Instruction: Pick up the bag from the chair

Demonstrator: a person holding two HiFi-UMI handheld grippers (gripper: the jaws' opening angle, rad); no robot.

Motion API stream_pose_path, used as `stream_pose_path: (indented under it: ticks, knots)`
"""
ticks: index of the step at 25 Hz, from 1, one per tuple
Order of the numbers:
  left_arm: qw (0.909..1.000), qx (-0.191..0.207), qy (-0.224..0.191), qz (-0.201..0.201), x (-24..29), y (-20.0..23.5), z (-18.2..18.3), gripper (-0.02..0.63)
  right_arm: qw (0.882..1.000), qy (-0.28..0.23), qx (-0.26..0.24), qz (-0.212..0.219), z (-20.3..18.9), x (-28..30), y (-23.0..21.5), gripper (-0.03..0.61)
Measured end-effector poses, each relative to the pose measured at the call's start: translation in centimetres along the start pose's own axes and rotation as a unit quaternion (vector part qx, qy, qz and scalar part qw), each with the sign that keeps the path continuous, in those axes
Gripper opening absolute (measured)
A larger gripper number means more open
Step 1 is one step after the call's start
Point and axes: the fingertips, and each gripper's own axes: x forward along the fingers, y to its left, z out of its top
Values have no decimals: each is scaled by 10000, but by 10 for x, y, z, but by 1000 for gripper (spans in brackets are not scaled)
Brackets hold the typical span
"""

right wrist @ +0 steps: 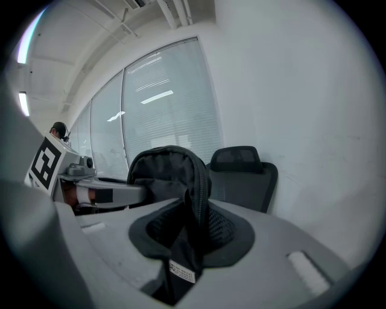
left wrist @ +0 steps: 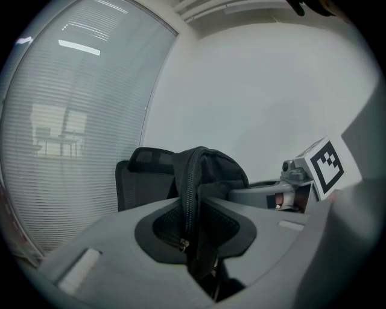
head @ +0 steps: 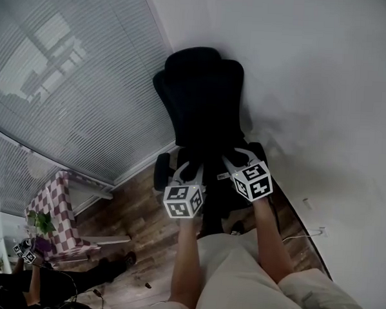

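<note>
The black fabric bag (left wrist: pixel 211 172), a zip running over its rounded top and a small white label low on one side, is upright, pinched between the jaws of the left gripper (left wrist: pixel 196 238) and the right gripper (right wrist: pixel 190 238). Behind it is the black chair (head: pixel 205 99) with a headrest.

Your right gripper (right wrist: pixel 190 223) has its jaws pinched on a fold of the black bag (right wrist: pixel 166 172) at the centre of the frame, a white label (right wrist: pixel 182 271) hanging just below them. Your left gripper (right wrist: pixel 129 194) reaches in from the left edge and touches the bag. Behind, right of centre, stands the dark chair (right wrist: pixel 244 178) against a white wall (right wrist: pixel 301 90), with window blinds (right wrist: pixel 163 108) at upper left.
</note>
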Motion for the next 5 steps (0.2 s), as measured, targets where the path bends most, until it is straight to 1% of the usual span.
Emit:
stream_pose_path:
  ticks: [5]
  knots:
    - [10000, -57, 26, 16, -6, 5, -6, 72, 10000, 52, 32, 32, -6, 3, 7, 93]
